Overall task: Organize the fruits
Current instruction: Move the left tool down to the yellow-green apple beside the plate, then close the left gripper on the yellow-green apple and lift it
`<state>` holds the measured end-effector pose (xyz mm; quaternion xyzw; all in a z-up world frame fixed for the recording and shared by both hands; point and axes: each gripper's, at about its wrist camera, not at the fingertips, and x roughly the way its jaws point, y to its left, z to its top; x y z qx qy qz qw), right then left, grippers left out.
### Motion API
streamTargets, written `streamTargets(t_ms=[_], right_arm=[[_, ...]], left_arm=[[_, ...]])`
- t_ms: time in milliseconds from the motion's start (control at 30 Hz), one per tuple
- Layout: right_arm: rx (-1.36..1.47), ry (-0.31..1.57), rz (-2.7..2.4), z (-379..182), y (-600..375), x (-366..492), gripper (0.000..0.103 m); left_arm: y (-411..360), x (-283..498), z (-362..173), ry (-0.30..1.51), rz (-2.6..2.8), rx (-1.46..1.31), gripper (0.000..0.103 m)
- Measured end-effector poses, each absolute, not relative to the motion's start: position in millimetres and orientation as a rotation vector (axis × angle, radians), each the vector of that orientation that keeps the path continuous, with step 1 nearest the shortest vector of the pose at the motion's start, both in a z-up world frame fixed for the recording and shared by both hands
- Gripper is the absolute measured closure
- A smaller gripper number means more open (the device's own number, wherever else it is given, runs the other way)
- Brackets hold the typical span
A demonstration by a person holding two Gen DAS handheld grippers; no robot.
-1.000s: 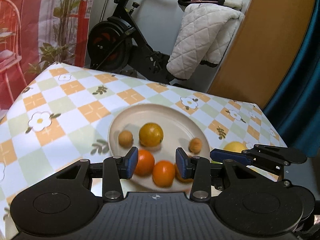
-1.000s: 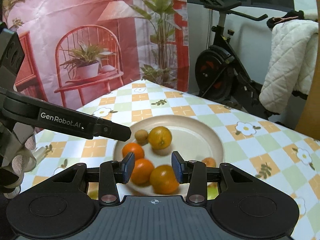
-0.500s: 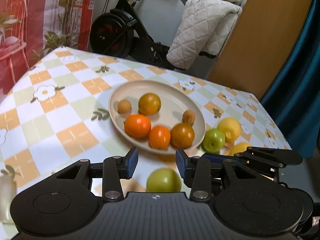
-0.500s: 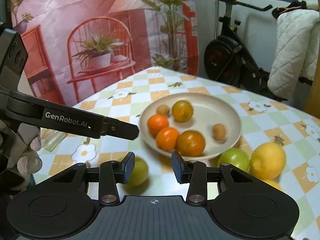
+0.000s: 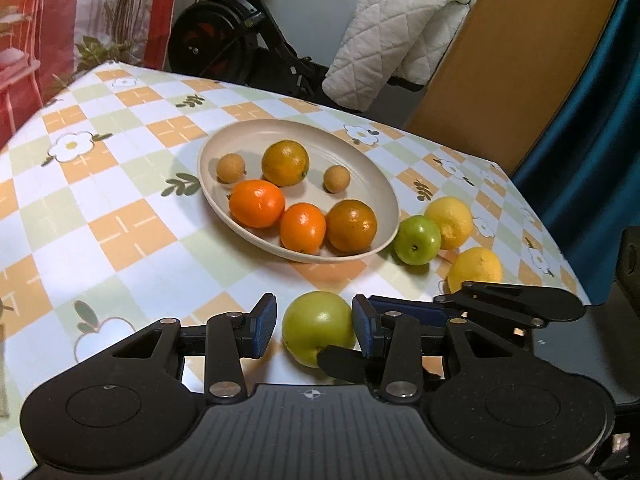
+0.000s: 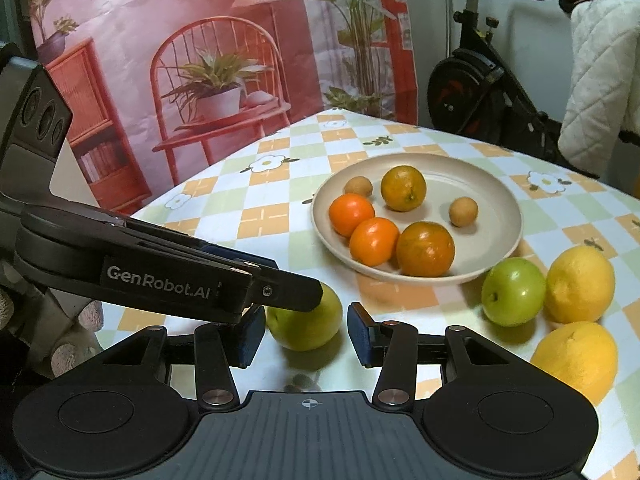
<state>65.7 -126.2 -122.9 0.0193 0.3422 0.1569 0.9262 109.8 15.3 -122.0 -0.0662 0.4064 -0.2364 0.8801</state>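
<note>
A beige plate (image 5: 360, 160) (image 6: 492, 200) on the checked tablecloth holds several oranges (image 5: 256, 204) and two small brown fruits (image 5: 337, 179). Nearer the camera, a green apple (image 5: 318, 326) (image 6: 306, 324) lies on the cloth. My left gripper (image 5: 314, 328) straddles it with open jaws, and a gap shows at the left pad. My right gripper (image 6: 306, 334) frames the same apple; its jaws are opening and its pads are clear of the fruit. In the right wrist view, the left gripper's finger (image 6: 288, 292) crosses over the apple's top.
A second green apple (image 5: 416, 240) (image 6: 514, 292) and two lemons (image 5: 450, 222) (image 5: 476, 268) sit right of the plate, near the table's right edge. Beyond the table stand an exercise bike (image 5: 224, 40) and a quilted white coat (image 5: 392, 32). A gloved hand (image 6: 76, 344) holds the left gripper.
Both grippers have drawn back from the plate and sunk toward the cloth. The near green apple has come into view between both pairs of fingers. The right jaws stand slightly wider.
</note>
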Motion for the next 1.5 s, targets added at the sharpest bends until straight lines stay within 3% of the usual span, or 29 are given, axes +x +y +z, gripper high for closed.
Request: streamTargets(t_ms=[867,1133,1500], right_arm=[[0.087,0.737,0.332,-136.7,-129.0,68.0,0.062],[0.063,0.66,0.316,-110.7,-133.4,63.1,0.062],[-0.051,0.488,0.272,-34.0,-144.3,68.1,0.062]], left_arm=[[4.0,110.5,-136.6,0.89,-0.529,-0.132,0.055],[1.5,111.6,-107.6,0.821,-0.54,-0.147,0.055],[-22.7,124.9,-33.1,0.661,-0.563,-0.105,0.055]])
